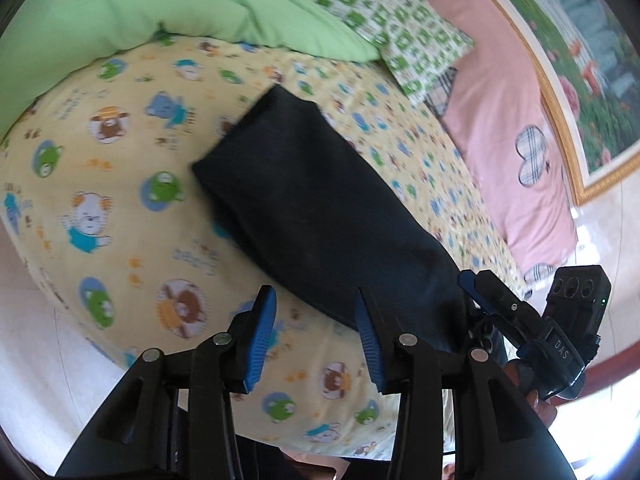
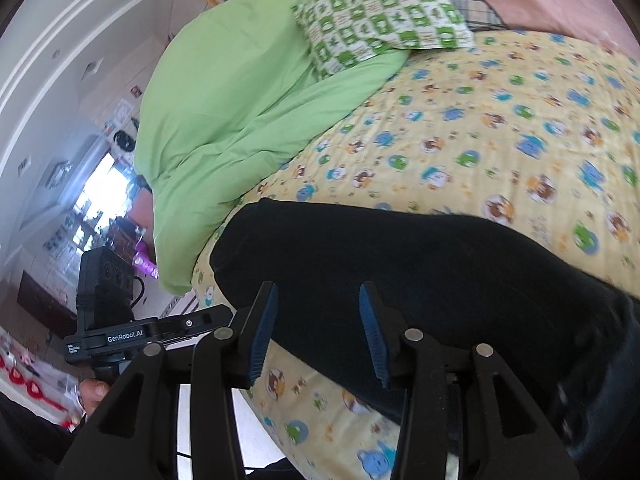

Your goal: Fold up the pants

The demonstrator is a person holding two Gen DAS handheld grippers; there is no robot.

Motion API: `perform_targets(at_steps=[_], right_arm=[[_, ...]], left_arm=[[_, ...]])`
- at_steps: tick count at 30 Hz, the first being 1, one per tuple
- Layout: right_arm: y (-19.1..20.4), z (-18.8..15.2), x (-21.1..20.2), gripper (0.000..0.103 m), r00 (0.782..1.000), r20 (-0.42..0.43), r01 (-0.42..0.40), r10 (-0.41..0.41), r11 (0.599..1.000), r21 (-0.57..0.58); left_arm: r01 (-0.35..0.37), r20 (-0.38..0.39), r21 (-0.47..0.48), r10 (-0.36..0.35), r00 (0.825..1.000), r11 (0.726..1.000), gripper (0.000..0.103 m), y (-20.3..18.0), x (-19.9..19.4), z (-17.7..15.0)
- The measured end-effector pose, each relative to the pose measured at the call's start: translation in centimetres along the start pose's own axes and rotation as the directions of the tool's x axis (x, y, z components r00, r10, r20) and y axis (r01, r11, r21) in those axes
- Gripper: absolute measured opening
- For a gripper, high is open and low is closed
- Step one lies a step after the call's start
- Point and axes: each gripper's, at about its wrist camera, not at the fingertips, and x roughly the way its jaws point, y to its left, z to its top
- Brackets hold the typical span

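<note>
Dark navy pants [image 1: 312, 204] lie folded lengthwise as a long strip on a yellow cartoon-print bedsheet [image 1: 120, 208]. My left gripper [image 1: 316, 336] is open and empty, just above the near end of the strip. The right gripper's body [image 1: 528, 320] shows at the right, by the pants' near right edge. In the right wrist view the pants [image 2: 420, 268] stretch from centre to the right edge. My right gripper [image 2: 318, 332] is open and empty, hovering over their near edge. The left gripper's body [image 2: 132, 332] shows at the left.
A green duvet [image 1: 160, 0] and a green-checked pillow [image 1: 404, 28] lie at the head of the bed. A pink sheet [image 1: 504, 128] covers the far side. The bed's near edge [image 2: 256, 400] drops to a pale floor. A framed picture [image 1: 580, 68] hangs on the wall.
</note>
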Motion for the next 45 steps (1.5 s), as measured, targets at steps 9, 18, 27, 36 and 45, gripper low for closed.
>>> perform_targets(at_steps=[9, 18, 27, 36, 45], right_arm=[[2.0, 2.5, 3.4, 0.044, 0.999, -0.046, -0.026, 0.022, 0.996, -0.085], [3.8, 5.3, 6.9, 0.045, 0.995, -0.104, -0.027, 0.007, 0.981, -0.19], [5.2, 7.8, 11.9, 0.045, 0.977, -0.208, -0.035, -0.038, 0.941, -0.337], [7.7, 8.6, 17.9, 0.045, 0.936, -0.341, -0.096, -0.088, 0.868, -0.487], [6.8, 8.7, 18.0, 0.023, 0.942, -0.331, -0.097, -0.054, 0.901, -0.423]], left_arm=[[-0.032, 0.018, -0.071, 0.033, 0.999, 0.997, 0.048, 2.7, -0.2, 1.3], [-0.039, 0.012, -0.101, 0.041, 0.999, 0.994, 0.048, 3.6, 1.2, 2.7], [-0.057, 0.015, -0.099, 0.058, 0.998, 0.993, 0.051, 3.4, 2.5, 3.5], [-0.072, 0.037, -0.092, 0.076, 0.996, 0.993, 0.049, 3.2, 3.4, 4.5], [-0.084, 0.072, -0.033, 0.086, 0.994, 0.996, 0.029, 2.1, 3.4, 4.8]])
